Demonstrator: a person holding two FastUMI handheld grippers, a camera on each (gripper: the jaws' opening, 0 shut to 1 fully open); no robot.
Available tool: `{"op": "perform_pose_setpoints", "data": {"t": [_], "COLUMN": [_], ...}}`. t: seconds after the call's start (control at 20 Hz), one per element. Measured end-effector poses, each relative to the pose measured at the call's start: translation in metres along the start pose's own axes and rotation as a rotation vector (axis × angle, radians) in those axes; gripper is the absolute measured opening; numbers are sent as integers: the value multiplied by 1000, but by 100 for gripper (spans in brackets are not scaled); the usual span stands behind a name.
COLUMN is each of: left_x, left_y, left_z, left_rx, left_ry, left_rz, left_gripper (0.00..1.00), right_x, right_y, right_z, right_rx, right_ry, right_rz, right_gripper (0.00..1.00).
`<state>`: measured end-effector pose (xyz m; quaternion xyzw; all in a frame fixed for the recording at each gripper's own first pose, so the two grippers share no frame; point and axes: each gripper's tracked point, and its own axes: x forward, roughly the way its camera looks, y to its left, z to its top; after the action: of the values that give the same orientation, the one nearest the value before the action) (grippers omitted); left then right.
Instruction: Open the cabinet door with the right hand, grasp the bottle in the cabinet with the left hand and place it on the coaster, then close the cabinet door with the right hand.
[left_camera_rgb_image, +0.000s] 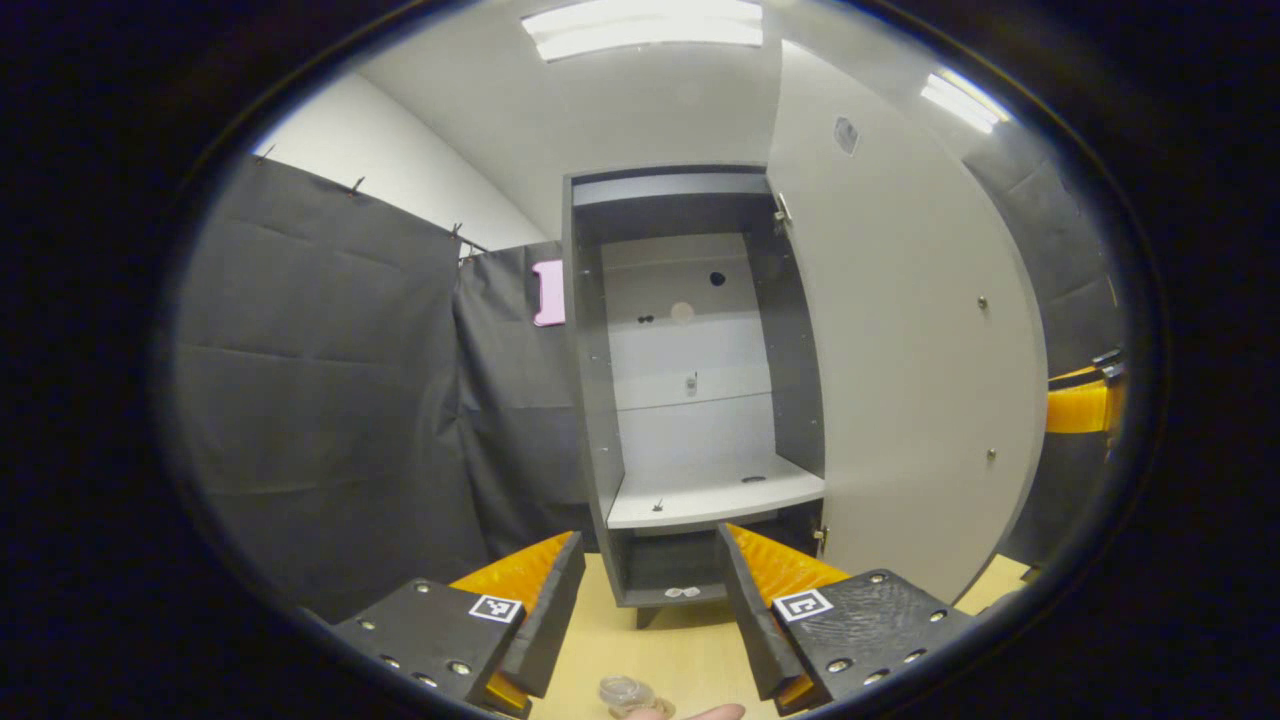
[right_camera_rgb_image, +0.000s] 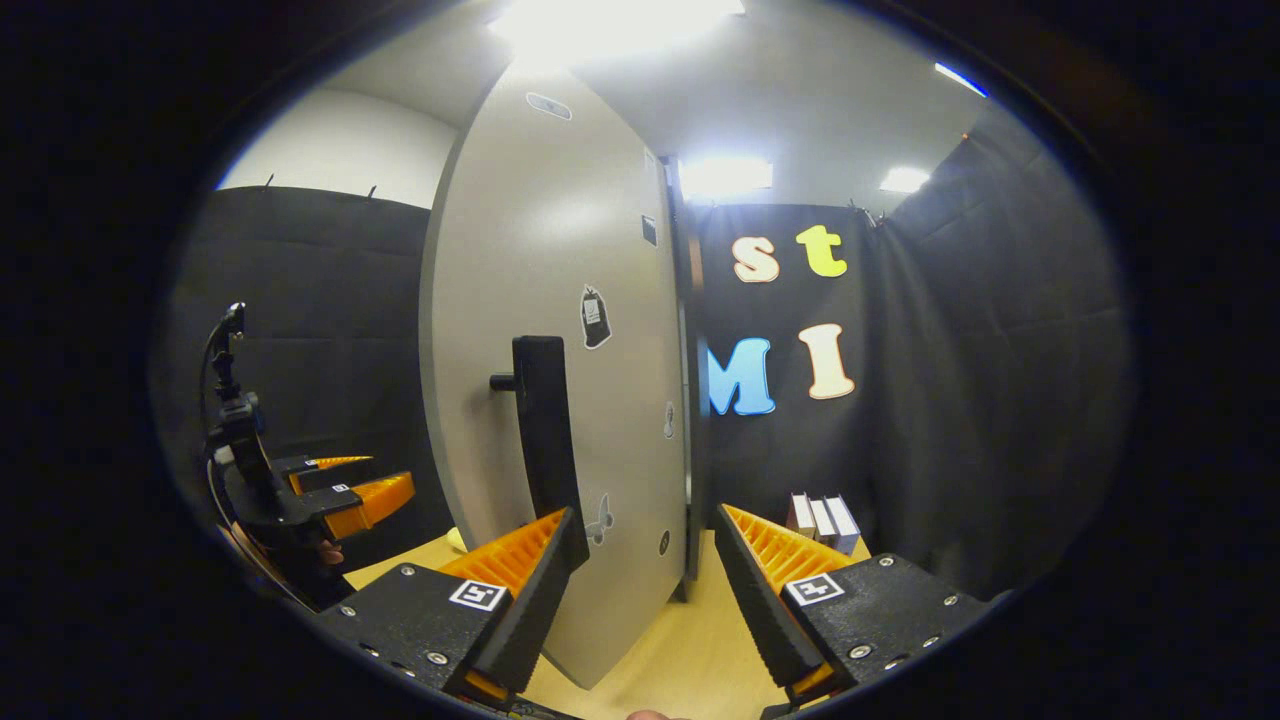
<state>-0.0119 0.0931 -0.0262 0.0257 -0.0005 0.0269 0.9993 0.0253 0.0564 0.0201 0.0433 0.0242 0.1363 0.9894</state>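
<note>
The cabinet (left_camera_rgb_image: 690, 400) fills the middle of the left gripper view, its tall door (left_camera_rgb_image: 900, 330) swung open and its shelf bare. At the bottom edge lies something clear, maybe the bottle (left_camera_rgb_image: 625, 692); which way it points cannot be told. Both the left gripper (left_camera_rgb_image: 650, 600) and the right gripper (right_camera_rgb_image: 640, 590) are spread wide, holding nothing. Closing the door with the handle (right_camera_rgb_image: 545, 440) looks next.

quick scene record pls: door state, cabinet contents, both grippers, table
door: cabinet door swung open, handle on its outer face
cabinet: interior open to view, no bottle visible on the shelf
left gripper: open, empty, facing the cabinet
right gripper: open, empty, beside the door edge
table: wooden top, a small clear object at the near edge, unclear what it is
</note>
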Motion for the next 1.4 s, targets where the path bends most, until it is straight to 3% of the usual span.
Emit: {"op": "perform_pose_setpoints", "data": {"t": [0.1, 0.15, 0.65, 0.95, 1.05, 1.1, 1.35, 1.4], "left_x": [12, 17, 71, 96, 98, 98, 95, 94], "left_y": [14, 21, 87, 114, 122, 125, 127, 126], "left_z": [-6, -7, -26, -25, -24, -24, -19, -18], "left_rx": [-1, -5, -35, 1, -3, -11, -31, -41], "left_ry": [16, 14, 26, -14, -13, -15, -23, -26], "left_rz": [-9, -16, -55, -114, -119, -126, -137, -138], "left_gripper": [82, 76, 76, 76, 76, 76, 76, 81], "right_x": [7, 11, 55, 94, 100, 103, 108, 111], "right_y": [19, 28, 101, 143, 146, 147, 146, 142], "right_z": [-1, -2, -4, -1, -3, -3, 1, 2], "right_rx": [-6, -3, 32, 18, 4, 5, 2, -5], "right_ry": [2, 5, 31, 0, 0, -7, -14, -19], "right_rz": [14, 17, 29, 21, -13, -24, -79, -87], "right_gripper": [86, 86, 86, 86, 82, 86, 87, 84]}}
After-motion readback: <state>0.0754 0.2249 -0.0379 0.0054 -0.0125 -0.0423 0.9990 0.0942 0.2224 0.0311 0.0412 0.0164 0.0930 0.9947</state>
